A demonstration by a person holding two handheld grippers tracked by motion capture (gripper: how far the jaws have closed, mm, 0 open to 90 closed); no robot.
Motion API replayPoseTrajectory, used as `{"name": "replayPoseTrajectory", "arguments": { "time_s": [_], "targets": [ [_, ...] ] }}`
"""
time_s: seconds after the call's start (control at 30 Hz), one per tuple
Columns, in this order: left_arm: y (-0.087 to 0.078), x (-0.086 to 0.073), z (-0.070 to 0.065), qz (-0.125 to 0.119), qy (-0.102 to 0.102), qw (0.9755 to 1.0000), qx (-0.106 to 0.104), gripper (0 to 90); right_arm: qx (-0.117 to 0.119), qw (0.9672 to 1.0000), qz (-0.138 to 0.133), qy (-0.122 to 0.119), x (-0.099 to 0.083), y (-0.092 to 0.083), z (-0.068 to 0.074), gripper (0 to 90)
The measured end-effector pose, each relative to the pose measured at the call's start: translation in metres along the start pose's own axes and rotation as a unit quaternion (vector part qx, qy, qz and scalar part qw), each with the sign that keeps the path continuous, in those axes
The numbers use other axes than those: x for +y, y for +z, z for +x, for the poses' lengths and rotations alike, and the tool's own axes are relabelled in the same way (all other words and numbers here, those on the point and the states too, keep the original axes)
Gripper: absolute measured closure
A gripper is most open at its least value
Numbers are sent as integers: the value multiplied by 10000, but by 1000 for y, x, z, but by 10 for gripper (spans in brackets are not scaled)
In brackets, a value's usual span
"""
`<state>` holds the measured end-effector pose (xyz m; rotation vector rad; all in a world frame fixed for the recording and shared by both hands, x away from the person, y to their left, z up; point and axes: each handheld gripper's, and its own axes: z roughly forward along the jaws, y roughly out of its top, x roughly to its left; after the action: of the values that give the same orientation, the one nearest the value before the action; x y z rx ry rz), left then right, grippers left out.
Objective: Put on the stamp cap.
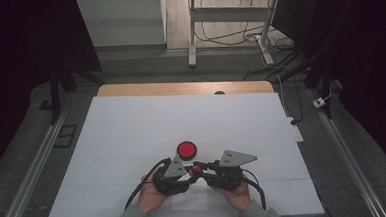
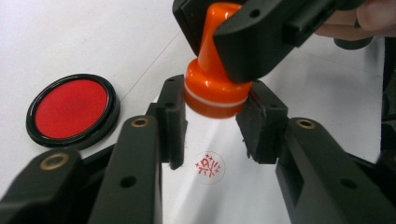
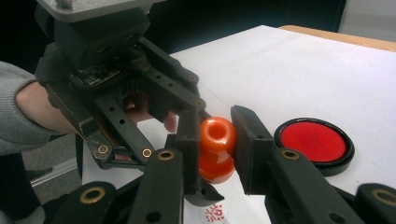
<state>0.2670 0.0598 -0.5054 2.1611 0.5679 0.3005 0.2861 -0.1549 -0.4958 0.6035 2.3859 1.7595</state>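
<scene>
1. The white surface [image 1: 132,126] carries everything; we take the ink pad [image 2: 71,108] as our landmark.
2. Beside the ink pad, our right gripper [image 3: 212,140] clamps the orange stamp's [image 2: 215,79] handle, its long axis roughly upright.
3. Our left gripper [image 2: 215,122] has narrow jaws flanking the stamp's base, seemingly just clear.
4. The red imprint [image 2: 209,164] lies directly below the stamp.

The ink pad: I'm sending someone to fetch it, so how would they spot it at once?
On the white sheet covering the table, look just beyond the two grippers near the front edge. The ink pad lies flat there, a round black dish with a bright red centre. The orange stamp nearby stands taller, with a handle.
</scene>
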Motion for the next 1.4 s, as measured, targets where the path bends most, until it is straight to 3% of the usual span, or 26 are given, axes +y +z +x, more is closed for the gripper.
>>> {"name": "replayPoseTrajectory", "arguments": {
  "time_s": [0.37, 0.73, 1.4],
  "targets": [
    [1, 0, 0, 8, -18, 10000, 25, 539, -5, 10000, -1, -39, 1, 0, 1, 721],
    [-2, -2, 3, 32, -93, 9999, 135, 375, -33, 10000, -44, -37, 3, -2, 0, 721],
    [-32, -11, 18, -72, -328, 9993, 157, 276, -197, 9998, -68, -80, 5, -9, -6, 721]
  ]
}}
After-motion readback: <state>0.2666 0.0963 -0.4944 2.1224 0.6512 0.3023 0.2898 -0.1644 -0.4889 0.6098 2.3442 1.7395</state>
